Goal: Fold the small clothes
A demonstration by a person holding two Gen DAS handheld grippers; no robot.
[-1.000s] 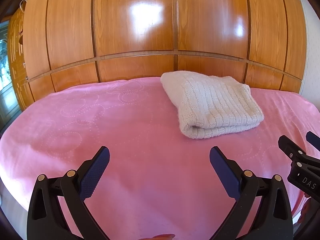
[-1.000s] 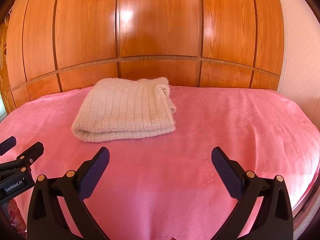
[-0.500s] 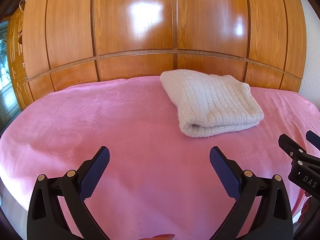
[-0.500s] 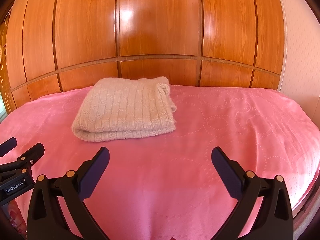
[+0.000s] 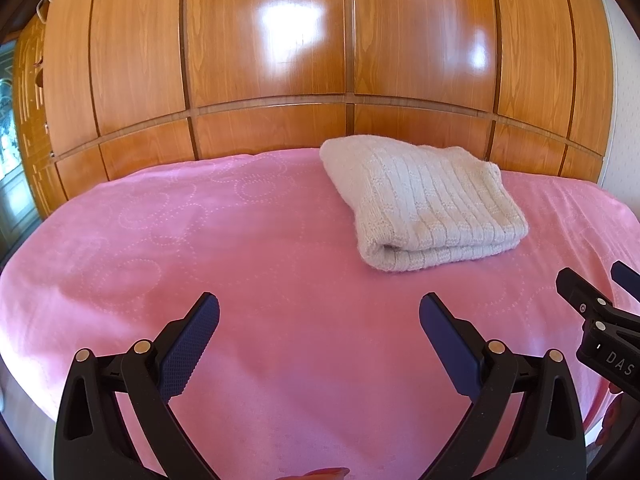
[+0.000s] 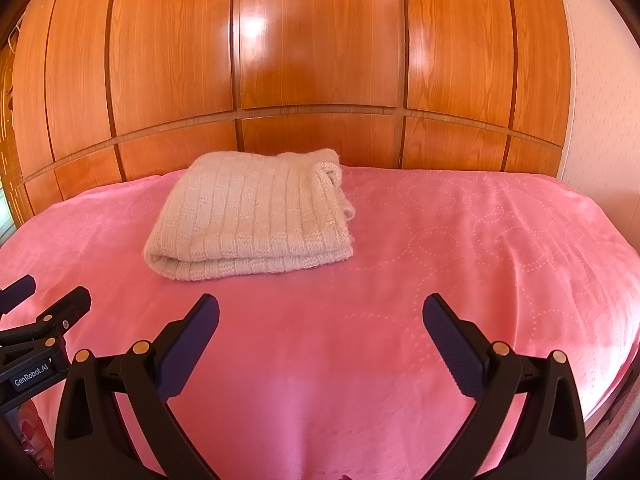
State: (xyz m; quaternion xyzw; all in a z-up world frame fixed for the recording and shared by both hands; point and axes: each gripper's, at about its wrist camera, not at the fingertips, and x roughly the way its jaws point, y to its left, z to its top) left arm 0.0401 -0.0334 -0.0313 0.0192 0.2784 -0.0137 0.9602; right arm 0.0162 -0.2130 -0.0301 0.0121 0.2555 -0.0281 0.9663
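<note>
A cream ribbed knit garment point(image 5: 426, 204) lies folded into a thick rectangle on the pink bedspread point(image 5: 240, 248), towards the far side near the headboard. In the right wrist view the same knit garment point(image 6: 252, 216) sits left of centre. My left gripper point(image 5: 319, 320) hovers open over bare bedspread, well short of the garment and to its left. My right gripper point(image 6: 321, 320) is open too, short of the garment and slightly to its right. Neither holds anything. Each gripper's fingertips show at the edge of the other's view.
A glossy wooden panelled headboard point(image 5: 280, 60) rises right behind the bed. A pale wall point(image 6: 596, 100) stands at the right. The pink bedspread point(image 6: 480, 240) spreads wide to either side of the garment. A cabinet with glass point(image 5: 16, 152) is at the far left.
Both grippers have drifted very slightly; the garment sits a touch higher in the views. Both stay open and the garment has not moved.
</note>
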